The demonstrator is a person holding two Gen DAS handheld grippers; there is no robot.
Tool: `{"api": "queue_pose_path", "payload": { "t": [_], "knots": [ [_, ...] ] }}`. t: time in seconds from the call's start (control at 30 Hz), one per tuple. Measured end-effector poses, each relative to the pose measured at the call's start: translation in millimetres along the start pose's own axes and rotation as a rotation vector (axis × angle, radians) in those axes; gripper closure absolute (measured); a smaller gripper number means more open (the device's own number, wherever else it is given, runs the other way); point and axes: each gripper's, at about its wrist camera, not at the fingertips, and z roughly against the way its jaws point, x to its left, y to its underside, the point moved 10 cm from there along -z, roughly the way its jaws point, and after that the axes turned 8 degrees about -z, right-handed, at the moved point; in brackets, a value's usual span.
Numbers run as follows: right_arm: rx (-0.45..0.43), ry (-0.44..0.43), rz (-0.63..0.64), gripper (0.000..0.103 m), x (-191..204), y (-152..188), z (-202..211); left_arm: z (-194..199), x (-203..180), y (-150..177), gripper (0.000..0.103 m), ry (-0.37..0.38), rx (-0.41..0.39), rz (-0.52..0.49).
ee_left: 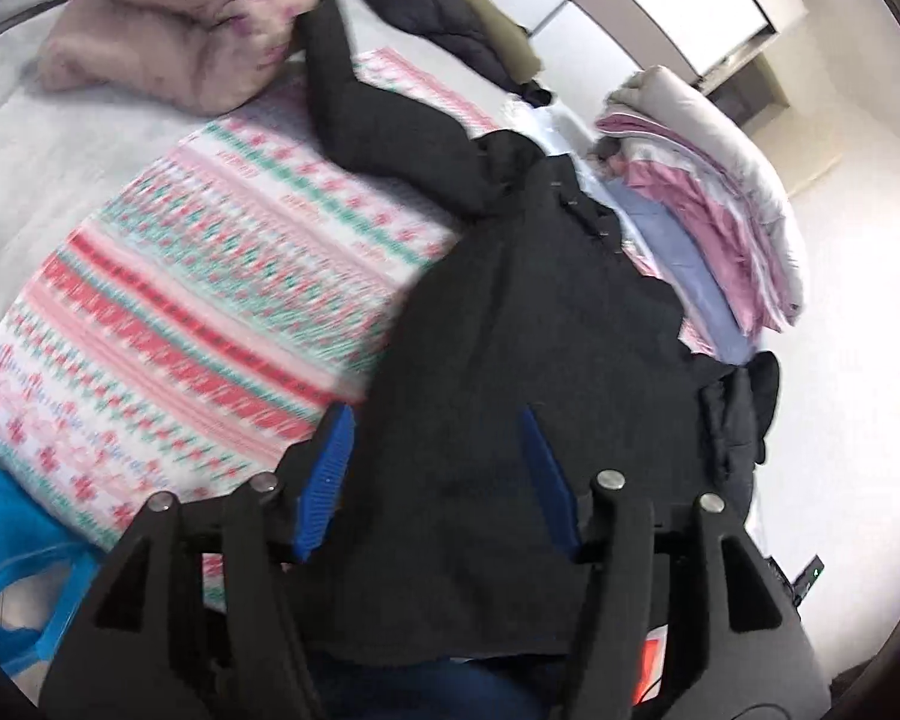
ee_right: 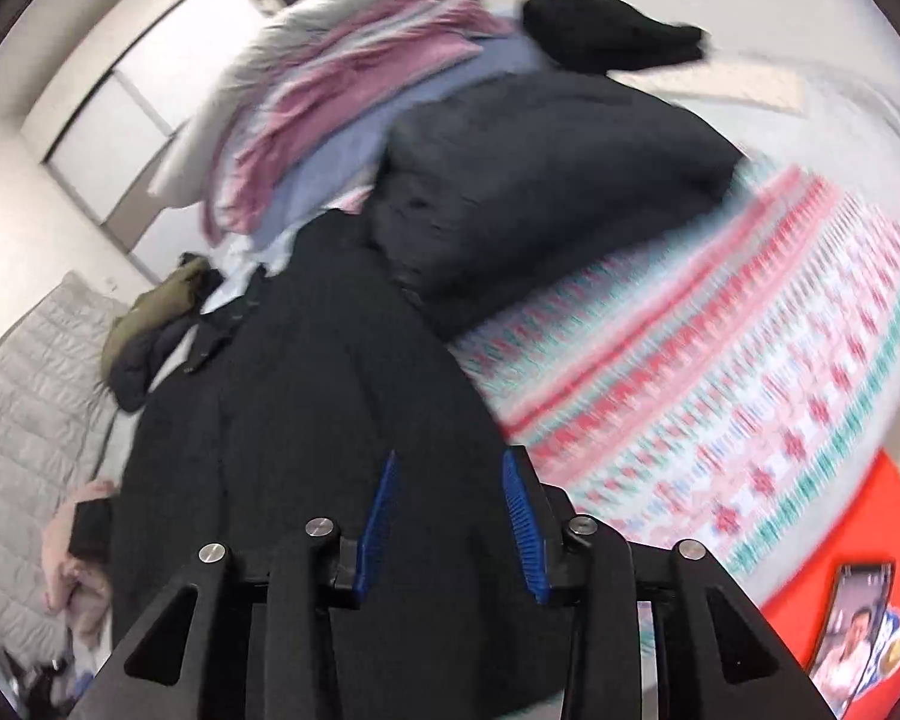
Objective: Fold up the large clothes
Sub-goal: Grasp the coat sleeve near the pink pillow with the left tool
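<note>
A large black coat (ee_left: 510, 330) lies spread over a pink, red and green patterned blanket (ee_left: 210, 300) on the bed. My left gripper (ee_left: 437, 414) hovers over the coat's near part; its blue pads stand well apart and the cloth lies under the gap, not pinched. In the right wrist view the same coat (ee_right: 306, 390) runs away from me. My right gripper (ee_right: 453, 456) is over it with its blue pads apart, and nothing is clamped between them.
A folded dark puffer (ee_right: 546, 180) and a black bundle (ee_right: 606, 30) sit beyond the coat. Stacked bedding (ee_left: 720, 192) lies at the bed's edge. A pink garment (ee_left: 174, 30) and a fur-hooded jacket (ee_left: 444, 18) lie further off. A phone (ee_right: 858, 624) rests on a red surface.
</note>
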Motion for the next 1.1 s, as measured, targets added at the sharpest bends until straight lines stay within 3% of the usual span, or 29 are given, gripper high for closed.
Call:
{"api": "queue_pose_path", "payload": {
  "t": [0.17, 0.27, 0.37, 0.53, 0.63, 0.73, 0.87, 0.9, 0.93, 0.97, 1.03, 1.1],
  "knots": [
    [0.042, -0.163, 0.005, 0.057, 75, -19, 12, -6, -11, -53, 0.043, -0.053, -0.036, -0.017],
    [0.035, -0.285, 0.004, 0.044, 140, -42, 21, -9, -2, -97, 0.033, -0.144, -0.085, -0.050],
    [0.058, -0.394, -0.006, 0.034, 210, -63, 20, -18, 28, -136, 0.031, -0.259, -0.125, -0.038],
    [0.139, -0.461, -0.062, 0.028, 285, -76, -24, -48, 89, -171, 0.031, -0.377, -0.134, 0.085],
    [0.217, -0.438, -0.046, 0.027, 306, -49, -72, -85, 114, -181, 0.030, -0.413, -0.097, 0.126],
    [0.289, -0.379, 0.018, 0.027, 311, -4, -131, -104, 128, -198, 0.030, -0.445, -0.148, 0.166],
    [0.393, -0.305, 0.192, 0.027, 311, 68, -205, -136, 132, -216, 0.028, -0.544, -0.179, 0.113],
    [0.425, -0.285, 0.224, 0.027, 306, 85, -220, -146, 132, -216, 0.031, -0.558, -0.169, 0.110],
    [0.466, -0.259, 0.238, 0.027, 300, 98, -232, -156, 133, -217, 0.044, -0.585, -0.161, 0.102],
    [0.537, -0.234, 0.231, 0.027, 292, 110, -244, -162, 133, -217, 0.097, -0.613, -0.149, 0.095],
    [0.599, -0.293, 0.163, 0.027, 286, 113, -244, -165, 136, -219, 0.095, -0.629, -0.139, 0.100],
    [0.513, -0.301, 0.132, 0.027, 273, 88, -235, -144, 121, -235, 0.096, -0.583, -0.212, 0.107]
  ]
}}
